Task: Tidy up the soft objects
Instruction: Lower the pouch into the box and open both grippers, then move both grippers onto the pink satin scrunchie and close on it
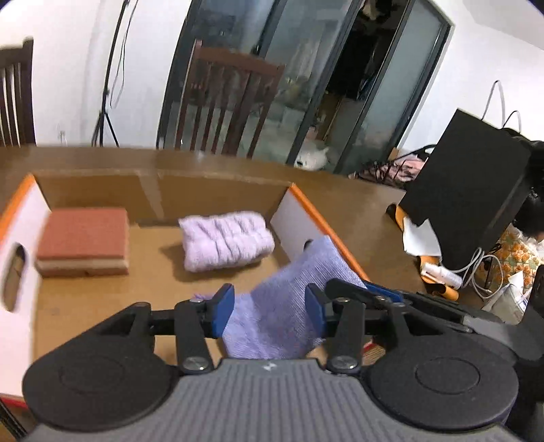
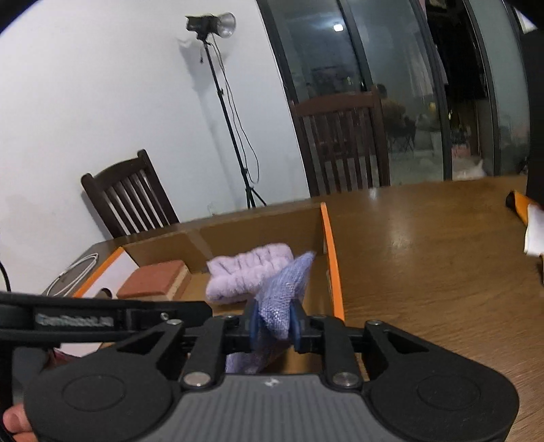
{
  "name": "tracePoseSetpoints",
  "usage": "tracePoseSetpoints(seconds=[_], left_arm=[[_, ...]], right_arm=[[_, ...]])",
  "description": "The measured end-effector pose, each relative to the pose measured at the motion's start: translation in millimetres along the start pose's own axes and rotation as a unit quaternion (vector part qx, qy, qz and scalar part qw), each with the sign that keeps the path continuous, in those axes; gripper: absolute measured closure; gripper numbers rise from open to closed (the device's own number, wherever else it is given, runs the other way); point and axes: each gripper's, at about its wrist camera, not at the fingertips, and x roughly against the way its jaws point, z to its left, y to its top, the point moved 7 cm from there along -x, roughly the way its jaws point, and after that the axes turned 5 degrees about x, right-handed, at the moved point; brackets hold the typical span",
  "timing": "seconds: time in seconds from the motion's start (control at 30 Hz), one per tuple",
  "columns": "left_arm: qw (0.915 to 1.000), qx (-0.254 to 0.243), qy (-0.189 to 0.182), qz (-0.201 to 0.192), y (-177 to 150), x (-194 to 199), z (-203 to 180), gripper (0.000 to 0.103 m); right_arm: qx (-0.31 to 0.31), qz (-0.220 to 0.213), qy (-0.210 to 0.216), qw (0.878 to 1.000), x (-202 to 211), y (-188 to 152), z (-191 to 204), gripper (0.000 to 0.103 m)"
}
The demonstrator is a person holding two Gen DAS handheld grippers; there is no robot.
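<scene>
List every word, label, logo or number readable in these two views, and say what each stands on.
White lettering on the label on the black left gripper body, seen in the right wrist view: blurred; not readable.
Small white mark on the grey housing in the left wrist view: a logo, no letters legible.
Same small mark on the grey housing in the right wrist view: not legible.
Box, cloths, table: no text visible.

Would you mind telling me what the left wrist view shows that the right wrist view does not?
Only the left wrist view shows the black box on the table and the cutout handle in the cardboard box's side. Only the right wrist view shows the lamp on a stand and a coiled white cable. Both show the cardboard box, sponge, fluffy towel and purple cloth.
</scene>
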Motion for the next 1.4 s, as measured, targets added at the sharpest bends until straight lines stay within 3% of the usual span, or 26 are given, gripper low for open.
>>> tracePoseSetpoints(seconds=[0.2, 0.3, 0.57, 0.63, 0.8, 1.0, 1.13, 1.2, 1.27, 1.33, 1.4], left_arm=[[0.9979, -0.032, 0.012, -0.055, 20, 87, -17, 0.053], [0.9947, -0.049, 0.022, -0.088, 22, 135, -22, 0.046], [0.9851, -0.079, 0.055, -0.142, -6, 236, -28, 0.028], [0.9811, -0.083, 0.074, -0.158, -21, 254, -27, 0.027], [0.9652, -0.096, 0.12, -0.212, -81, 296, -24, 0.009], [0.9542, -0.092, 0.136, -0.25, -156, 336, -13, 0.002], [0.9503, -0.077, 0.166, -0.252, -197, 355, -2, 0.001], [0.9519, -0.073, 0.163, -0.249, -214, 362, 3, 0.0], [0.9586, -0.061, 0.146, -0.237, -228, 360, 2, 0.0], [0.9669, -0.067, 0.123, -0.214, -235, 347, -2, 0.0], [0.97, -0.071, 0.121, -0.198, -238, 331, -2, 0.0]], right_arm=[[0.008, -0.049, -0.003, 0.999, 58, 34, 6, 0.071], [0.015, -0.08, 0.0, 0.997, 101, 54, 14, 0.063], [0.052, -0.112, 0.002, 0.992, 189, 62, 33, 0.048], [0.064, -0.114, 0.004, 0.991, 205, 57, 40, 0.046], [0.097, -0.132, 0.014, 0.986, 244, 20, 61, 0.028], [0.147, -0.132, 0.023, 0.98, 282, -46, 94, 0.019], [0.184, -0.124, 0.034, 0.974, 305, -85, 121, 0.017], [0.194, -0.124, 0.038, 0.972, 318, -102, 130, 0.014], [0.187, -0.129, 0.046, 0.973, 330, -120, 137, 0.011], [0.163, -0.127, 0.06, 0.977, 337, -137, 138, 0.011], [0.137, -0.115, 0.068, 0.982, 335, -150, 135, 0.011]])
